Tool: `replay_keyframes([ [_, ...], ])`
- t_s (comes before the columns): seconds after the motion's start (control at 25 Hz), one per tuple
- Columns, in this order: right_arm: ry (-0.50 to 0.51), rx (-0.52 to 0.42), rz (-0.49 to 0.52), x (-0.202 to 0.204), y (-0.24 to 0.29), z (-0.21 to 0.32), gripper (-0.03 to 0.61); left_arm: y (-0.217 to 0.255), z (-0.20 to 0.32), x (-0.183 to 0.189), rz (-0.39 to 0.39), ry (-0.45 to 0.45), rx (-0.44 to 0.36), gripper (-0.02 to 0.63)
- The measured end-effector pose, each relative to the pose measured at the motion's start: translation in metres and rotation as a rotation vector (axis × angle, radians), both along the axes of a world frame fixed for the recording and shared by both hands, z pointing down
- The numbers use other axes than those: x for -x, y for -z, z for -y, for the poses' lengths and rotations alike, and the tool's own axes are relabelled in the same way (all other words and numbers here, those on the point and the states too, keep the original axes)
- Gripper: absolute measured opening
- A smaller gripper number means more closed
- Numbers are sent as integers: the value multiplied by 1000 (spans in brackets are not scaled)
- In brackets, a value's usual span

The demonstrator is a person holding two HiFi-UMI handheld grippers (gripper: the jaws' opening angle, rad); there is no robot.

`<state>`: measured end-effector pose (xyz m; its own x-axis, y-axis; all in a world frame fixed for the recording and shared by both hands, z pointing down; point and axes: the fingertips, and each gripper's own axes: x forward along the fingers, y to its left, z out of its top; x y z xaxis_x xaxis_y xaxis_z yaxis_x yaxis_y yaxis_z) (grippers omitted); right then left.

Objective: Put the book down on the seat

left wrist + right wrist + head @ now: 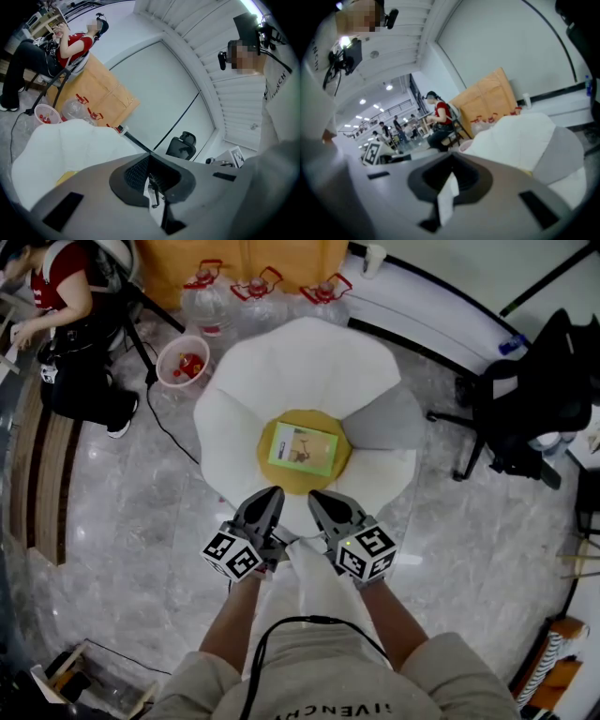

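The green book (303,448) lies flat on the yellow centre (281,480) of the white flower-shaped seat (300,362). Neither gripper touches it. My left gripper (271,495) and right gripper (320,499) hang side by side over the seat's near edge, both short of the book, with their jaws together and nothing held. In the left gripper view the shut left gripper (150,155) points over the white seat (70,145); the book is hidden there. In the right gripper view the right gripper (452,158) is shut, a thin white strip shows in its hollow, and the seat (520,136) lies beyond.
Several water bottles (258,292) and a pink bucket (183,360) stand behind the seat, by a cardboard sheet (244,259). A seated person (66,334) is at the far left. A black office chair (525,399) stands at the right. A cable (169,432) runs across the marble floor.
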<state>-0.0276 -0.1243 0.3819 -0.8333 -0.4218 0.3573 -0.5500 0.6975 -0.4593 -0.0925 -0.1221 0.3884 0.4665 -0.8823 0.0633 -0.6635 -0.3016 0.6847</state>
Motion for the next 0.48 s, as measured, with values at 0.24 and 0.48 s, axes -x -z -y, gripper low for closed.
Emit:
replay_keyframes([
  [0.24, -11, -19, 4, -5, 26, -10, 15, 29, -8, -2, 39, -36, -34, 23],
  [0.48, -10, -30, 16, -4, 51, -21, 15, 57, -15, 0, 50, -45, -60, 24],
])
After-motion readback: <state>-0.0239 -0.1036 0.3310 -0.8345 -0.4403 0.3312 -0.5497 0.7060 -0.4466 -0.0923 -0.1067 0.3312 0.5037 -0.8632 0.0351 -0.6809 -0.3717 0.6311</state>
